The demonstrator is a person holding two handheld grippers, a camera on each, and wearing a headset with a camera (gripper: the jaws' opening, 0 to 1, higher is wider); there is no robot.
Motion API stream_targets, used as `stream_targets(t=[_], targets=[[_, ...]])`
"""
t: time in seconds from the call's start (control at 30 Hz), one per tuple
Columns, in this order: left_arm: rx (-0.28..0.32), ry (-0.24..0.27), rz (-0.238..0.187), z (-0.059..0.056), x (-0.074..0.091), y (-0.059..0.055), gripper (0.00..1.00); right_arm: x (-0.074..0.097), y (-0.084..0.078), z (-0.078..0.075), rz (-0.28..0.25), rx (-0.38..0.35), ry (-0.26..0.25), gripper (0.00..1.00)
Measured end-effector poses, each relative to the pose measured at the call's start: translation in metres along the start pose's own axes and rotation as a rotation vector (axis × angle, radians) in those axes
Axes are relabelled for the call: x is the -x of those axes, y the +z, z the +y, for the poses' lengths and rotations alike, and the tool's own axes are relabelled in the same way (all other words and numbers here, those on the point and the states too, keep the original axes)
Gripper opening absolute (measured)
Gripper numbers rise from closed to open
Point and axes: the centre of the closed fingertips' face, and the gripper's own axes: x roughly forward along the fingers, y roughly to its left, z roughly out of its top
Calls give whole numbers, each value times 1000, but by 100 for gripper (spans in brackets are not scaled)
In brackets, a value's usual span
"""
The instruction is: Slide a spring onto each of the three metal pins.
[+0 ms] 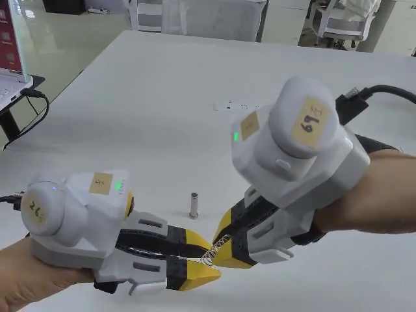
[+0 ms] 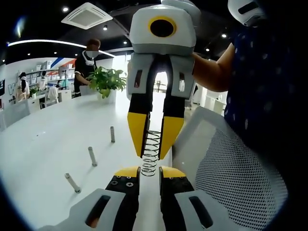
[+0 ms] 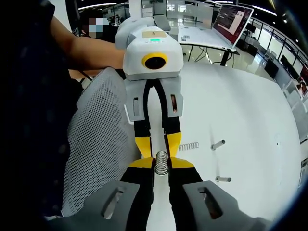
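Left tongs (image 2: 149, 172) and right tongs (image 3: 161, 166) meet tip to tip over near side of worktop (image 1: 162, 97); both clenched on one spring (image 2: 151, 150), one end each; prob. a hand-over or re-grip to line coil axis up w/ a pin. Far pin (image 2: 112, 134), mid pin (image 2: 92, 156), near pin (image 2: 72, 183) stand bare, well apart from tongs; none fitted yet. Second spring (image 3: 188, 146) lies loose on worktop near pins. Risk: light coil may flick out if either side lets go early.

A white workbench (image 1: 162, 97) stands on a glossy floor (image 1: 58, 45), ceiling spotlights (image 2: 65, 9) above, a potted plant (image 2: 107, 79) beyond.
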Motion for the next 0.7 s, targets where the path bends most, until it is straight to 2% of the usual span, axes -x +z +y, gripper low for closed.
stream_targets(t=[0.13,0.33,0.7], targets=[[9,8,-1,2,2,-1,14,1,-3,-3,7,-3,-5,8],[27,48,-10,10,10,-5,19,3,-12,-10,28,-13,-22,8],[67,115,-4,21,19,-17,33,15,-31,-30,55,-48,-83,8]])
